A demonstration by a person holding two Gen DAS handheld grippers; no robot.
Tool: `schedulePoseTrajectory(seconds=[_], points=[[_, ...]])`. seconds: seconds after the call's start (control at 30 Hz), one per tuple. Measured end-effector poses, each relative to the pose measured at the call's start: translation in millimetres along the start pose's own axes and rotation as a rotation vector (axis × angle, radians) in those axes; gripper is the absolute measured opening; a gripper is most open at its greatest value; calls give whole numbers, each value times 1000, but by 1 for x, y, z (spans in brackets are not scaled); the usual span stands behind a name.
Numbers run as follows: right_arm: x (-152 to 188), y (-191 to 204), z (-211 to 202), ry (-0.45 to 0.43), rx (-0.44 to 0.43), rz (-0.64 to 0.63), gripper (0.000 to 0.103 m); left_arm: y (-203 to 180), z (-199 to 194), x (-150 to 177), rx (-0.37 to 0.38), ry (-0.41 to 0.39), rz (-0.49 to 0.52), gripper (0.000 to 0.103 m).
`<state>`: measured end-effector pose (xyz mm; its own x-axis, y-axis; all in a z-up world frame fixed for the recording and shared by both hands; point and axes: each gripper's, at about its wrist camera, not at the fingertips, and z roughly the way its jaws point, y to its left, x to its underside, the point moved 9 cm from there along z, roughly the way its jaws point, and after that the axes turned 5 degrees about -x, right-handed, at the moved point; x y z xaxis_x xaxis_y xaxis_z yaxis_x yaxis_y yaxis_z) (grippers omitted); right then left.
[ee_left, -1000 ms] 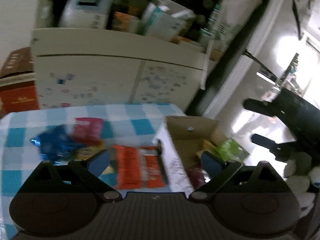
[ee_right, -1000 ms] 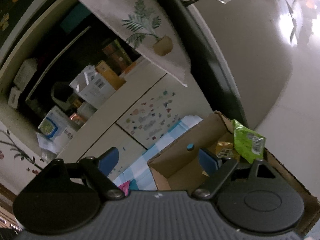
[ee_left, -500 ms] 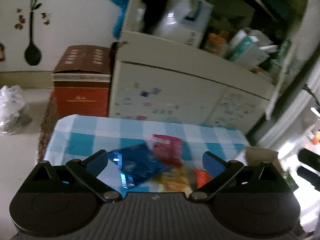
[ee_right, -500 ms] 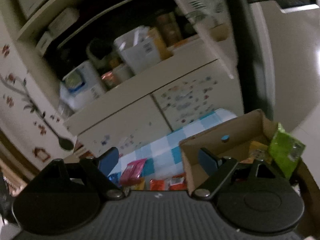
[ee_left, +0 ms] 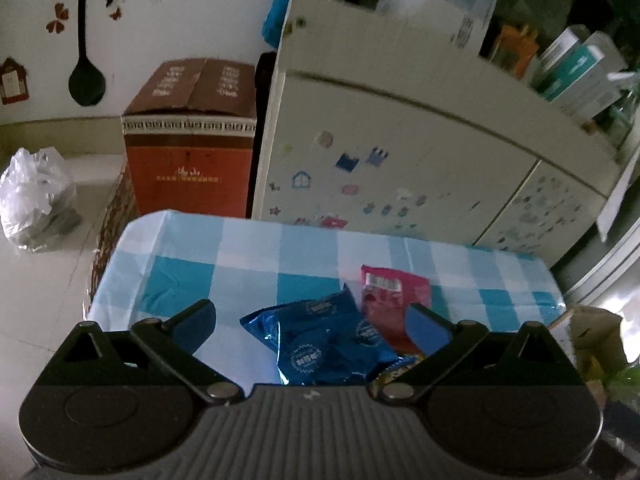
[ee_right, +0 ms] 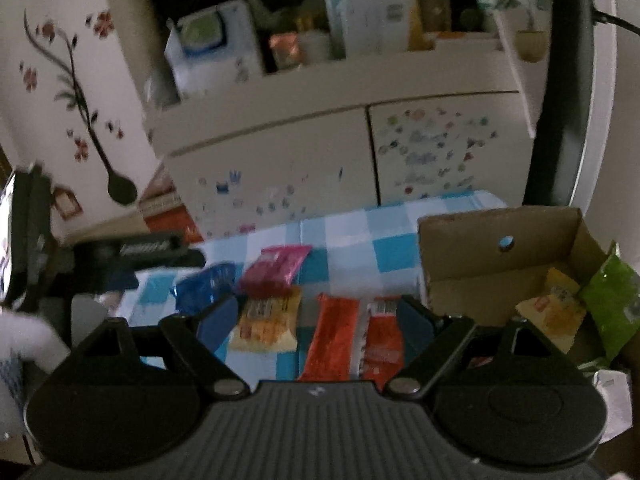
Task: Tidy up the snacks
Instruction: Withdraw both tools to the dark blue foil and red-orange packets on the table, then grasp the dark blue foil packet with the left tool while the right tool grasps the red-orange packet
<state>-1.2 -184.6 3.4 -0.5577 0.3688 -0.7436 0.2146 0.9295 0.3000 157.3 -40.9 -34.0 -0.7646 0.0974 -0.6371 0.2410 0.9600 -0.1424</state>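
Note:
My left gripper is open above a shiny blue snack bag that lies between its spread fingers without touching them. A pink packet lies just behind it on the blue checked tablecloth. My right gripper is also open and holds nothing. It hovers over two orange-red packets and a yellow packet. The pink packet and blue bag lie farther back. An open cardboard box at the right holds a yellow packet and a green one.
A white cabinet with stickers stands right behind the table, its shelf crowded with cartons. A red-brown carton and a crumpled plastic bag sit on the floor to the left. The cardboard box's edge shows at the table's right end.
Both views swung left from the cardboard box toward the snacks on the cloth. The left gripper came down over the blue bag with slightly wider jaws. The right view rolled level.

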Motion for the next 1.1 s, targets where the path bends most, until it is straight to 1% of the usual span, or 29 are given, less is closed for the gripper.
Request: schedulePoseTrajectory(seconds=[0.17,0.37,0.43,0.5,0.6,0.77,0.97,1.0,1.03,1.1], points=[[21,8,23,39,56,-11,87,-2,20,0,-12,16,0,103],[32,13,44,34,136,-53,87,2,44,11,-37,53,-1,103],[35,11,51,39,175,-55,87,4,46,15,-26,61,-10,103],[37,8,56,43,205,-53,87,6,45,15,-29,65,-10,103],[41,2,63,42,276,-56,87,12,44,17,-42,76,-5,103],[45,-2,75,51,344,-57,88,20,40,20,-48,83,14,103],[42,-3,82,39,369,-47,91,22,44,23,-30,114,-27,103],[42,-3,84,43,368,-48,94,23,45,25,-27,123,-29,103],[43,-2,87,55,371,-57,97,23,47,27,-34,135,-25,103],[45,-1,91,67,392,-79,98,22,48,30,-46,125,3,103]])
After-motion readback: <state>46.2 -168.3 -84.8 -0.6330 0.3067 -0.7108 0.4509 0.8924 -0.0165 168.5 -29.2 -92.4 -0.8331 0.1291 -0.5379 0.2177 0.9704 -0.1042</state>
